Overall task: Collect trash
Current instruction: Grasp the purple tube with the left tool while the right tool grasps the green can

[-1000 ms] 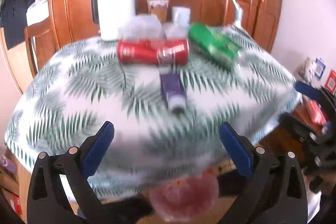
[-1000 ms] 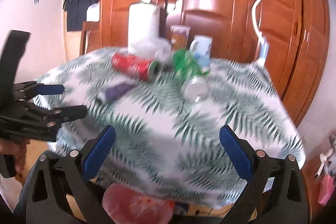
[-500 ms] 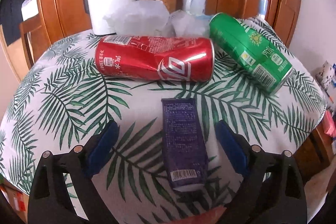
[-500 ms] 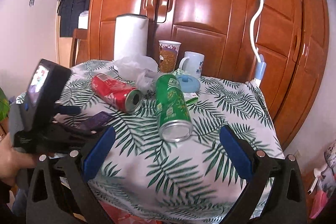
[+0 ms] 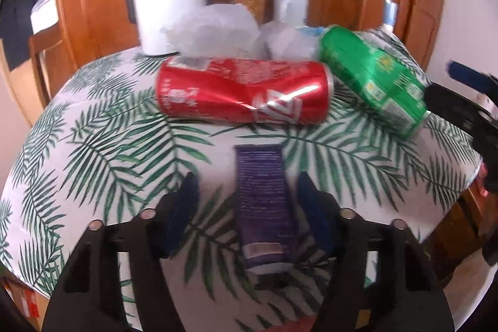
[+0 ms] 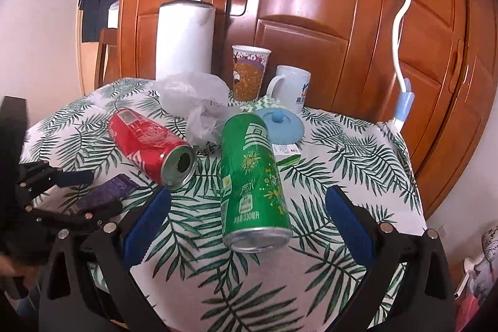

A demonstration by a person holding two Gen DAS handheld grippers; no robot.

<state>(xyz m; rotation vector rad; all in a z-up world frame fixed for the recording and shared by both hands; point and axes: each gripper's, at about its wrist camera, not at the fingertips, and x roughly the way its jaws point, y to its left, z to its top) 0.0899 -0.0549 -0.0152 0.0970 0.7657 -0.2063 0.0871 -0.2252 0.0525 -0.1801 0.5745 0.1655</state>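
Purple tube (image 5: 263,207) between left gripper (image 5: 249,195) fingers, just closing, gaps either side, nothing gripped.

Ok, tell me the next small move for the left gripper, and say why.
Probably finish closing the left gripper on the purple tube. Its jaws have just been closing and now bracket the tube lying flat on the leaf-print tablecloth, but a gap shows on each side, so the pads do not press it yet. Lifting should wait until they do.
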